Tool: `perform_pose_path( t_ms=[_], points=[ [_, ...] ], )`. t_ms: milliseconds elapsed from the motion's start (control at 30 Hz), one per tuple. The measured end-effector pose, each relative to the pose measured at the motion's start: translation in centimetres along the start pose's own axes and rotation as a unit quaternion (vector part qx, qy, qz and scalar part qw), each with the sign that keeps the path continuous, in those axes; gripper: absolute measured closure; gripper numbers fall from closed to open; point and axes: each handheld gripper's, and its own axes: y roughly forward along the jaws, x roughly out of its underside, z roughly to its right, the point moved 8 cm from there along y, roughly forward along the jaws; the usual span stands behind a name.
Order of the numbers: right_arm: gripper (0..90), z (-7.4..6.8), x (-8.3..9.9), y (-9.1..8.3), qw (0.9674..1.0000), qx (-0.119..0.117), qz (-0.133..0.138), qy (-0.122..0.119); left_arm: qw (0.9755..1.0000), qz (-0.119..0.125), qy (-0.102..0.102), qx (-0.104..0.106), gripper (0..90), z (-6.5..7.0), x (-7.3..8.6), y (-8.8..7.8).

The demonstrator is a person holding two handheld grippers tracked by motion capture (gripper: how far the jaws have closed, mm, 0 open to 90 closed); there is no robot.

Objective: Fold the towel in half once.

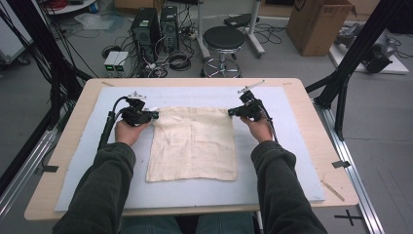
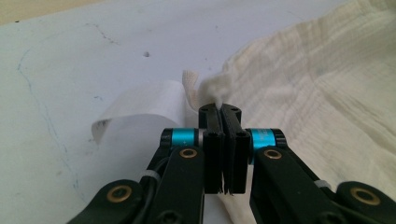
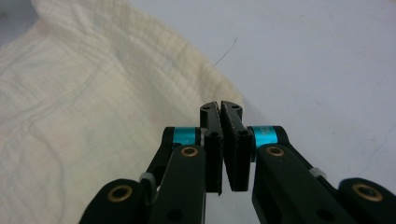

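My sleeves (image 1: 112, 185) come in at six o'clock of the high view, and just past them the near edge of the cloth (image 1: 192, 144) lies flat on the grey mat (image 1: 272, 190), mid-table. The cloth is one cream square spread between my hands, its far edge running from ten o'clock to two. My left tongs (image 1: 155, 115) sit at its far left corner and my right tongs (image 1: 231, 112) at its far right corner, both clamped tight. I judge this to be the start of a fold: both far corners pinched, nothing lifted much yet. The next move calls for raising both corners evenly and carrying them toward six o'clock to meet the near edge, keeping the cloth taut so it doesn't sag or twist. The left gripper view shows what the high view hides: a tuft of cloth (image 2: 215, 88) squeezed out above the closed jaws, and a curled white label (image 2: 140, 105) standing at ten o'clock beside the corner. In the right gripper view the jaws meet over the cloth (image 3: 93, 116) hem at its corner; the grip looks thin there, so I'd lift gently. Farther off, at twelve, a black stool (image 1: 223, 39) stands on the floor.
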Motion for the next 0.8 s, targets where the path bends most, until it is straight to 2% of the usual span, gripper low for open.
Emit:
perform_pose_path(
  t_ms=[133, 467, 500, 567, 767, 800],
  points=[
    [87.5, -0.3, 0.2, -0.4, 0.9999, -0.005, 0.006, -0.008, 0.9999, 0.012, -0.007, 0.007, 87.5, 0.2, 0.3, -0.6],
    [87.5, -1.5, 0.2, -1.6, 0.9991, -0.024, 0.028, -0.022, 0.9995, 0.019, 0.021, 0.017, 87.5, 1.5, -0.1, -2.0],
    [87.5, -1.6, 0.3, -1.8, 0.999, -0.026, 0.03, -0.02, 0.9993, 0.027, 0.022, 0.016, 87.5, 1.6, -0.1, -2.2],
    [87.5, -1.7, 0.5, -2.1, 0.9988, -0.029, 0.033, -0.021, 0.9991, 0.035, 0.012, 0.021, 87.5, 1.8, 0.2, -2.4],
    [87.5, -2.7, 0.9, -2.4, 0.998, -0.046, 0.035, -0.027, 0.9988, 0.039, 0.016, 0.026, 87.4, 2.4, 1.1, -3.0],
    [87.5, -2.8, 1.0, -2.5, 0.9979, -0.049, 0.033, -0.027, 0.9987, 0.038, 0.022, 0.027, 87.5, 2.6, 1.2, -3.2]
  ],
)
